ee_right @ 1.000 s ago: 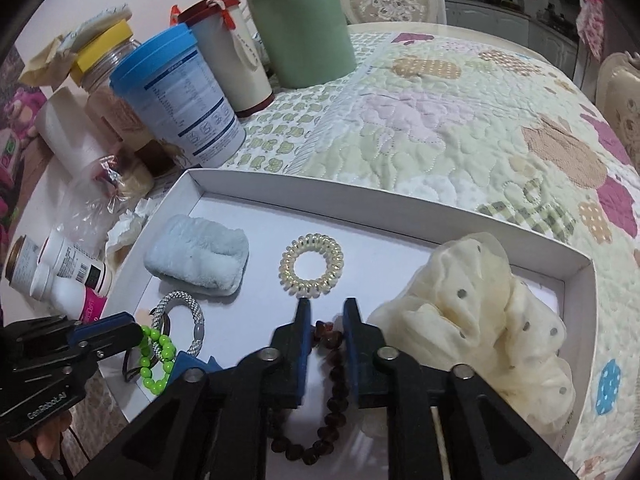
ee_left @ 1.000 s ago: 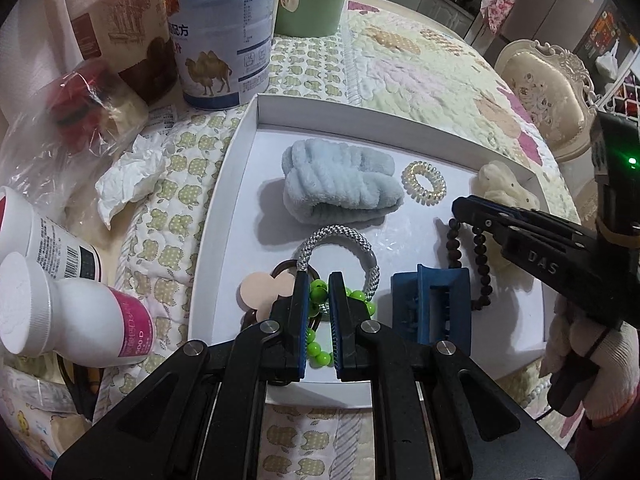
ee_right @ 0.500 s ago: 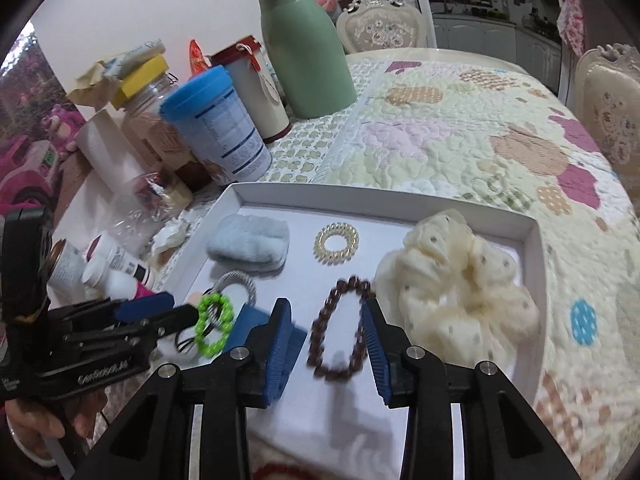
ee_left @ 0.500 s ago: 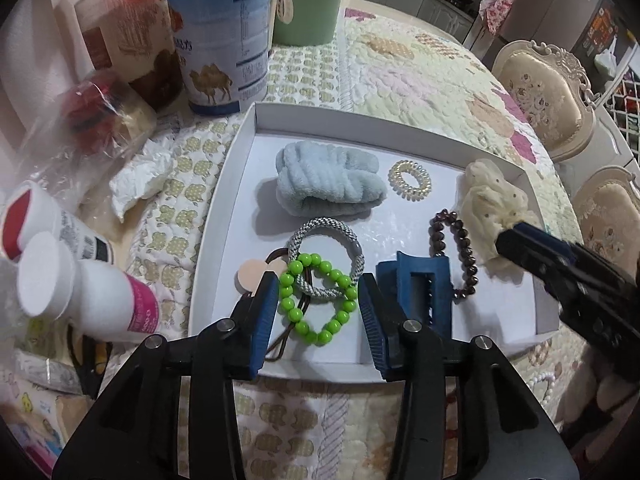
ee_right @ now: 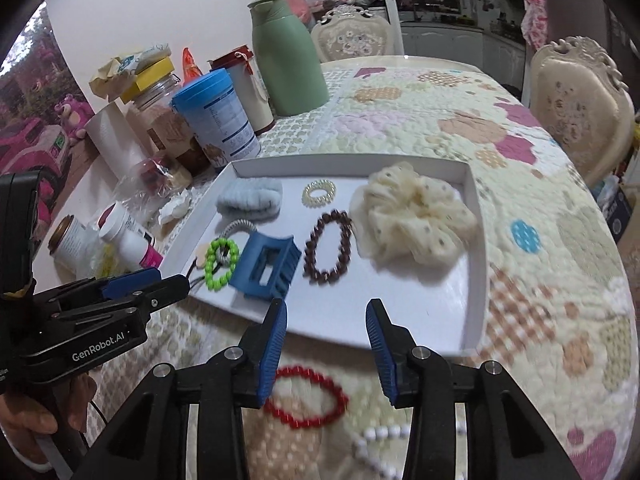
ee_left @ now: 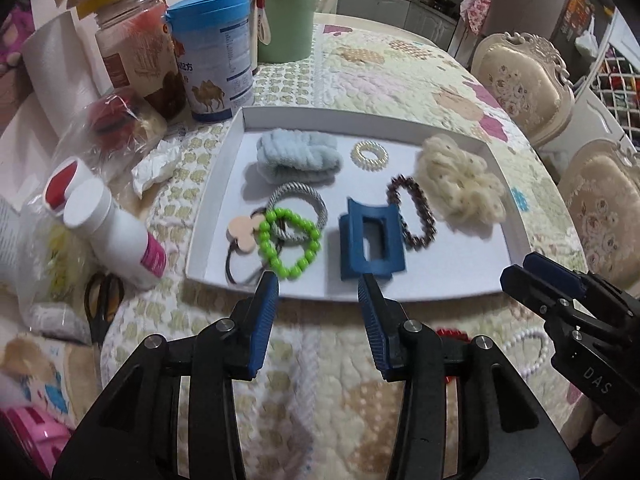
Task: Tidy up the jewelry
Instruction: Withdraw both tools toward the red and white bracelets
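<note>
A white tray holds a green bead bracelet, a brown bead bracelet, a blue hair claw, a silver hair tie, a cream scrunchie, a blue fluffy band and a pearl coil tie. My left gripper is open and empty, just short of the tray's near rim. My right gripper is open and empty above a red bead bracelet and white pearl beads on the quilt.
A green flask, a blue-lidded tin, jars, white bottles, a paper roll and scissors crowd the left side of the quilted table. Ornate chairs stand at the right.
Both grippers opened, let go of the green and brown bracelets in the tray, and pulled back toward me past the tray's near rim.
</note>
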A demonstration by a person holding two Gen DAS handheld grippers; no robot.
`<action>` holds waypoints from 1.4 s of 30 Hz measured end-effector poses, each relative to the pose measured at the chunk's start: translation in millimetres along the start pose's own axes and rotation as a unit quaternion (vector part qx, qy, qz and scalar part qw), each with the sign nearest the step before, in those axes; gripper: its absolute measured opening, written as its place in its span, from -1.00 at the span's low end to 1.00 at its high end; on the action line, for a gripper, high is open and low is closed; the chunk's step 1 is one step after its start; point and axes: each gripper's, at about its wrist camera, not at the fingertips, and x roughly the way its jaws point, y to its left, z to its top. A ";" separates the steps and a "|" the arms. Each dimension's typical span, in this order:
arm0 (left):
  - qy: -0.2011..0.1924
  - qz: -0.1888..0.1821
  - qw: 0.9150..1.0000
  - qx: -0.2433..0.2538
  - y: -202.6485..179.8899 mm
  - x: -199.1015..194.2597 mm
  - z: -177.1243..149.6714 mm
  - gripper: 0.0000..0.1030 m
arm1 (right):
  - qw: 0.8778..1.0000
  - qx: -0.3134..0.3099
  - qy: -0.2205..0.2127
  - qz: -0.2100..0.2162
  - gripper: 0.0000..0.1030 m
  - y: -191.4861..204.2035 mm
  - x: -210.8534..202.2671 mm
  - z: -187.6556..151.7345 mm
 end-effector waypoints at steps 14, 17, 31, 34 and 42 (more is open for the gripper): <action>-0.016 0.005 1.000 0.018 -39.6 -45.5 -53.3 -0.21 | 1.000 0.015 -0.010 -0.016 -0.14 -17.6 -61.9 -60.6; -0.019 0.006 1.000 0.021 -45.9 -52.5 -62.5 -0.21 | 1.000 0.017 -0.015 -0.018 -0.11 -21.2 -74.3 -71.3; -0.012 0.003 1.000 0.008 -49.3 -68.0 -91.1 -0.19 | 0.999 0.021 0.003 -0.033 -0.05 -48.1 -93.8 -115.6; -0.004 0.003 1.000 0.005 -49.0 -63.7 -93.8 -0.17 | 0.999 0.031 0.013 -0.038 -0.04 -58.2 -90.3 -124.2; 0.010 0.004 1.000 0.010 -52.3 -54.3 -94.4 -0.15 | 0.998 0.038 0.023 -0.039 -0.04 -62.7 -82.5 -125.4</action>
